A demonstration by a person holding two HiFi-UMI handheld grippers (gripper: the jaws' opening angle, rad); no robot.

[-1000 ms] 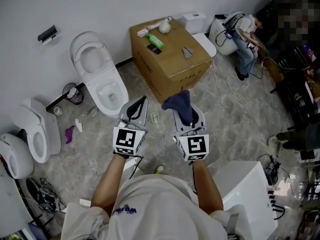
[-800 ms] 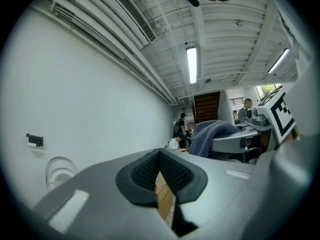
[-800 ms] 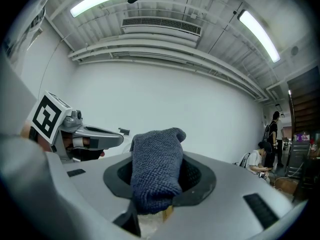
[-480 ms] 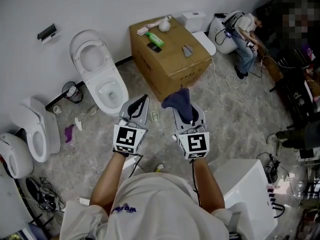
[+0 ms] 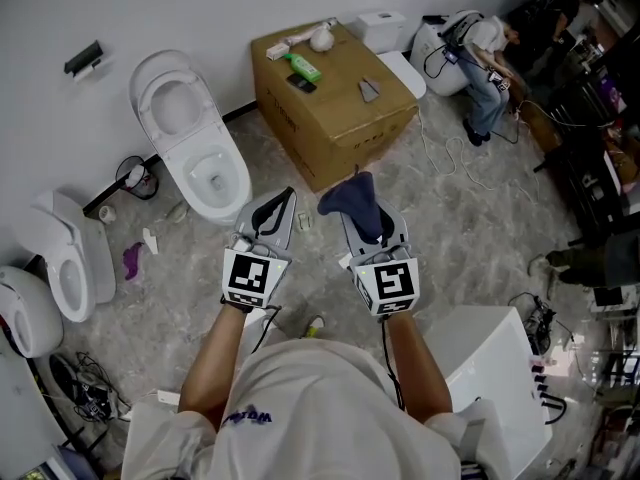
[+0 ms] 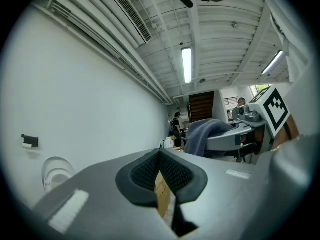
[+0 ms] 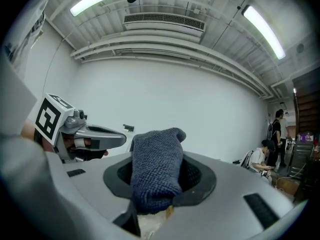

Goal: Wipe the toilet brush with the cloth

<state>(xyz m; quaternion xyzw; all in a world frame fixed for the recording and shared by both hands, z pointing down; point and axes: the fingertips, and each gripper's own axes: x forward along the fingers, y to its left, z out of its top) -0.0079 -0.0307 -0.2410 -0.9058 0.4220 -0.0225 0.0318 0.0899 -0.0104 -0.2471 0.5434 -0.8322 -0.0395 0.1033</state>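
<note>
My right gripper (image 5: 362, 206) is shut on a dark blue cloth (image 5: 352, 198), whose free end stands up above the jaws; the right gripper view shows the cloth (image 7: 156, 169) filling the gripper (image 7: 160, 186). My left gripper (image 5: 280, 208) hangs level beside it, a hand's width to the left, shut with nothing in it (image 6: 161, 176). Both hover over the marble floor in front of a cardboard box (image 5: 340, 108). On the box's far edge lies a white brush-like object with a round head (image 5: 318, 38), well beyond both grippers.
A white toilet (image 5: 190, 138) with its lid up stands left of the box. More toilets (image 5: 70, 258) line the left wall. A white cabinet (image 5: 490, 368) is at the lower right. A green item (image 5: 303, 66) lies on the box. A seated person (image 5: 485, 58) and floor cables (image 5: 450, 168) are at the right.
The head view has shifted a little, so the box and toilet sit higher and further left. Both grippers hold nearly the same pose, the cloth still gripped.
</note>
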